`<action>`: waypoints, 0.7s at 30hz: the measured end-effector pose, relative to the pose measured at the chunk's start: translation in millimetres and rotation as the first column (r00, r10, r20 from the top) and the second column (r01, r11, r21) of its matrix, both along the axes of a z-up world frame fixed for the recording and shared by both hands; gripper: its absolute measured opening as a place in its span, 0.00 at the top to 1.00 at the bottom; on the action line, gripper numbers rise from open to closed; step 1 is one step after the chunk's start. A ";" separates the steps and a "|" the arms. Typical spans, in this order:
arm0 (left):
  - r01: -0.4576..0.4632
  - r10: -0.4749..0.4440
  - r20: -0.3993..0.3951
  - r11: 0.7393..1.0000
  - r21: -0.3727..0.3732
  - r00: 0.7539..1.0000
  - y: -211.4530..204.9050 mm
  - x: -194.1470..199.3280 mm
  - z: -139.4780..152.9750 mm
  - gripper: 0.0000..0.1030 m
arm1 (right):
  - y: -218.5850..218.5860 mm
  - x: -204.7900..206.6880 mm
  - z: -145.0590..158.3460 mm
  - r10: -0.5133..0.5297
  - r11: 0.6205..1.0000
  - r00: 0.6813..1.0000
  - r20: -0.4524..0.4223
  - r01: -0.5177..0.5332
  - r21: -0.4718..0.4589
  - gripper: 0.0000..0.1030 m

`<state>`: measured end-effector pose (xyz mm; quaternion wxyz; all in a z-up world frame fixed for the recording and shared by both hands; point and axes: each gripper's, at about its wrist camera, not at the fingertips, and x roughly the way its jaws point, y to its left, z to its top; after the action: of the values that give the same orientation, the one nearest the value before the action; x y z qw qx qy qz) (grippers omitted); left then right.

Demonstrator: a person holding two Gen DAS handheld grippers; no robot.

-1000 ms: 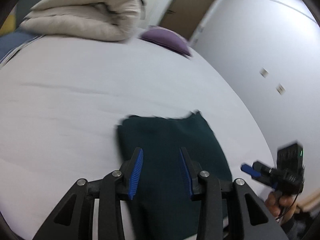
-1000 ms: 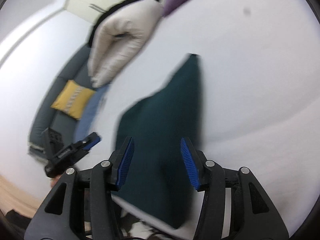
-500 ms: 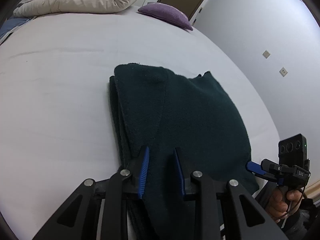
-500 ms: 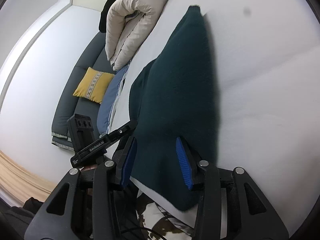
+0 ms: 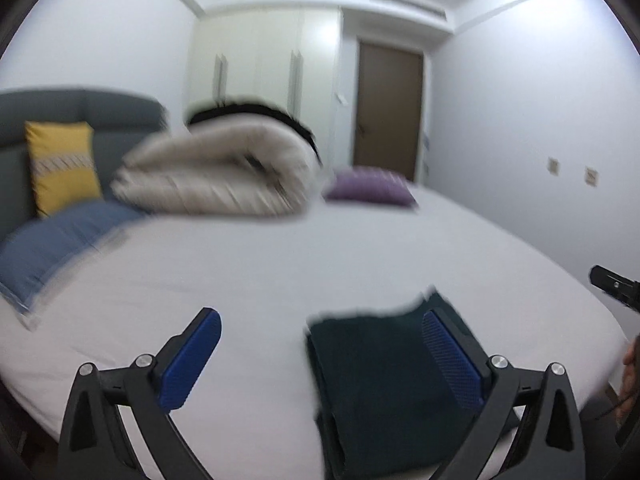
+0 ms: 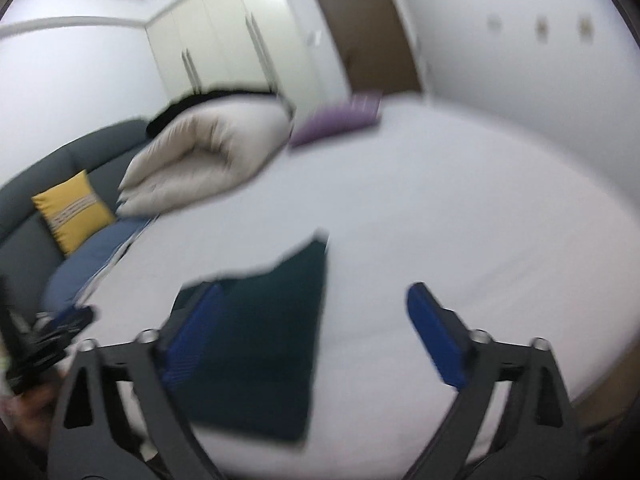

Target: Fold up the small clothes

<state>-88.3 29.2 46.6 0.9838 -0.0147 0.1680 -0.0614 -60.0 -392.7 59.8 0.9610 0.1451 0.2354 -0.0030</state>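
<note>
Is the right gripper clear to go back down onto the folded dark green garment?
Probably yes: the right gripper hangs open above the folded dark green garment, nothing between them on the white bed.

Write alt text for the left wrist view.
Left gripper open, its jaws just opened, above a folded dark green garment on a white bed. Behind: rolled duvet, purple pillow, wardrobe, door.

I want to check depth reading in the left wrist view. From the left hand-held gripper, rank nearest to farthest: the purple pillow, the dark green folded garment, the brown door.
1. The dark green folded garment, lying on the bed just beyond the left hand-held gripper, toward its right finger.
2. The purple pillow, at the bed's far end, right of the rolled duvet.
3. The brown door, in the back wall behind the pillow.
</note>
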 end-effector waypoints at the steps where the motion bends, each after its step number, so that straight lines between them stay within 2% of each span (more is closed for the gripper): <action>1: -0.046 0.045 0.050 0.999 0.012 0.998 -2.8 -6.6 11.9 0.00 | 5.4 -5.5 11.5 -0.024 0.999 0.999 0.043 0.026 -0.040 0.01; 3: -0.111 0.106 0.148 0.994 0.023 0.983 1.5 -20.8 31.7 0.00 | 12.8 -15.0 31.2 -0.036 0.995 0.994 0.107 0.045 -0.092 0.01; 5: -0.137 0.128 0.242 0.990 0.021 0.962 13.8 -34.3 52.3 0.00 | 19.2 -24.7 51.4 -0.025 0.990 0.987 0.157 0.046 -0.132 0.01; 6: -0.134 0.125 0.267 0.991 0.015 0.955 18.0 -39.7 62.5 0.00 | 22.6 -31.1 63.5 -0.022 0.986 0.983 0.182 0.051 -0.156 0.01; 7: -0.132 0.120 0.255 0.991 0.028 0.959 20.3 -40.3 72.2 0.00 | 29.9 -32.9 73.1 -0.020 0.984 0.981 0.191 0.053 -0.169 0.01; 9: -0.119 0.098 0.198 0.988 0.096 0.975 18.1 -33.5 85.6 0.00 | 37.2 -44.1 91.2 -0.013 0.976 0.973 0.230 0.062 -0.207 0.01; 11: -0.134 0.111 0.159 0.981 0.140 0.981 14.5 -29.3 93.0 0.00 | 42.3 -53.6 105.1 -0.015 0.972 0.963 0.268 0.077 -0.222 0.00; 14: -0.113 0.104 0.076 0.985 0.133 0.992 12.6 -24.1 98.0 0.00 | 54.5 -56.5 123.1 -0.007 0.968 0.961 0.276 0.075 -0.240 0.00; 17: -0.120 0.122 -0.001 0.982 0.147 0.993 5.4 -12.6 85.5 0.00 | 74.0 -53.1 136.1 0.031 0.959 0.979 0.201 0.028 -0.283 0.00; 19: -0.126 0.143 -0.098 0.979 0.162 0.985 1.5 1.3 68.4 0.00 | 83.4 -44.6 137.0 0.035 0.961 0.993 0.115 -0.002 -0.278 0.00; 21: -0.103 0.127 -0.203 0.987 0.123 0.971 1.8 13.4 51.3 0.00 | 90.6 -30.8 136.2 0.038 0.967 0.998 0.044 -0.025 -0.253 0.00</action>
<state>-74.9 31.0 97.9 0.9617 0.0241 0.2730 0.0071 -90.8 -302.1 196.0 0.9770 0.0182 0.2120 -0.0141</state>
